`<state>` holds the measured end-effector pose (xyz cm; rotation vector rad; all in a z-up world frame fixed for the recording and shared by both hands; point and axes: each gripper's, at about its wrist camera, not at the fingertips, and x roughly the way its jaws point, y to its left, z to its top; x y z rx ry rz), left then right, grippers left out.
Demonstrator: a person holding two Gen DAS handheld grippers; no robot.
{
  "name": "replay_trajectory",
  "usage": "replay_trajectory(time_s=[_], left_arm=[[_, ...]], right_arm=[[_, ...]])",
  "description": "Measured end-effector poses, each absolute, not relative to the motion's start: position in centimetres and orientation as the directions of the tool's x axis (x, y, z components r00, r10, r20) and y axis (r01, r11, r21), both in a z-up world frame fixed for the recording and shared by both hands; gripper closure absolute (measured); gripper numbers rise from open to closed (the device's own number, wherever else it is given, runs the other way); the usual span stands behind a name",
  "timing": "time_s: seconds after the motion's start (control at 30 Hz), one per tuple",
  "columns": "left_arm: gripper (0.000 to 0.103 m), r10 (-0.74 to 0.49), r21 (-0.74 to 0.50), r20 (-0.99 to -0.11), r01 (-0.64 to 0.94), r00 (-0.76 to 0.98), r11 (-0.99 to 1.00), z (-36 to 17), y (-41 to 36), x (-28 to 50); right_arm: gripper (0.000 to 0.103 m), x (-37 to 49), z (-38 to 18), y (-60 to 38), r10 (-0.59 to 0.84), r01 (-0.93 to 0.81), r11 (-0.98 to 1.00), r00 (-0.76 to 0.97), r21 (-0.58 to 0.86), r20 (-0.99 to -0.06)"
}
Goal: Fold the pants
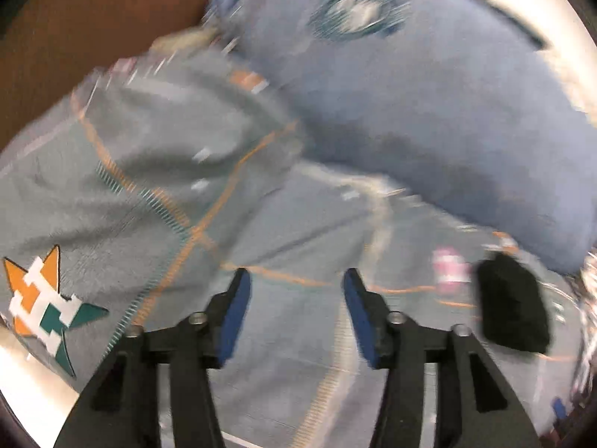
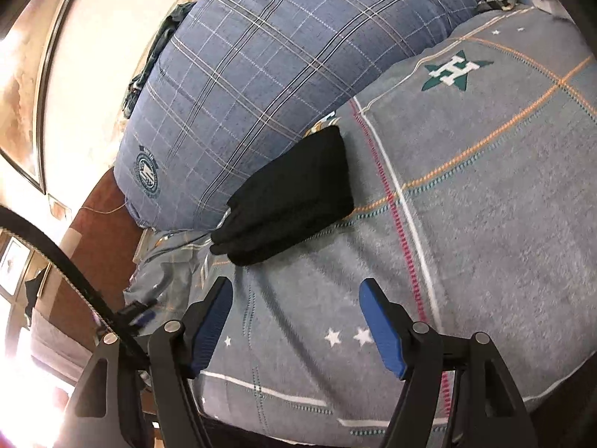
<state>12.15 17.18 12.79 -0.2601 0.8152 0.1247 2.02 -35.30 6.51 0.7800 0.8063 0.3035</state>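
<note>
The black pants (image 2: pixel 289 194) lie folded into a compact rectangle on the grey bedsheet (image 2: pixel 485 224), against the blue plaid pillow (image 2: pixel 261 74). My right gripper (image 2: pixel 296 291) is open and empty, a little in front of the pants. In the blurred left wrist view the pants (image 1: pixel 513 306) show as a dark block at the right. My left gripper (image 1: pixel 296 280) is open and empty above the sheet (image 1: pixel 291 354), left of the pants.
The grey sheet carries star logos (image 1: pixel 44 306) and orange lines. The blue pillow (image 1: pixel 410 112) lies along the head of the bed. A brown headboard (image 1: pixel 93 37) and a pale wall (image 2: pixel 93 56) stand behind. The bed's edge (image 2: pixel 335 436) runs near my right gripper.
</note>
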Motion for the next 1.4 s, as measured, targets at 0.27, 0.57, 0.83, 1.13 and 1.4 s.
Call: replay_trajectory(time_s=[0.27,0.57,0.83,1.13,1.4], left_arm=[[0.005,0.010,-0.084,-0.535,-0.065,0.845,0.994,17.7,3.0,7.1],[0.001,-0.003,-0.021,-0.548,-0.010,0.837,1.000,15.9,-4.2,2.0],[0.001,0.015,0.043,-0.596,0.013,0.803,0.999,13.3,-5.7,1.8],[0.001,-0.008,0.034,-0.644,0.039,0.765,0.999,11.7,-5.9,2.4],[0.001,0.007,0.044,-0.625,0.027,0.780,0.999,11.8,-5.8,2.0]], right_arm=[[0.027,0.7,6.8,-33.0,0.450,0.020,0.782,0.674,0.623,-0.586],[0.023,-1.6,8.3,-29.7,0.212,0.017,0.946,0.720,0.323,-0.661],[0.022,-1.6,7.9,-28.8,0.179,0.009,0.963,0.722,0.268,-0.668],[0.021,-0.9,7.4,-28.5,0.163,0.010,0.971,0.707,0.241,-0.688],[0.021,-0.1,7.4,-28.0,0.164,0.000,0.974,0.694,0.228,-0.701]])
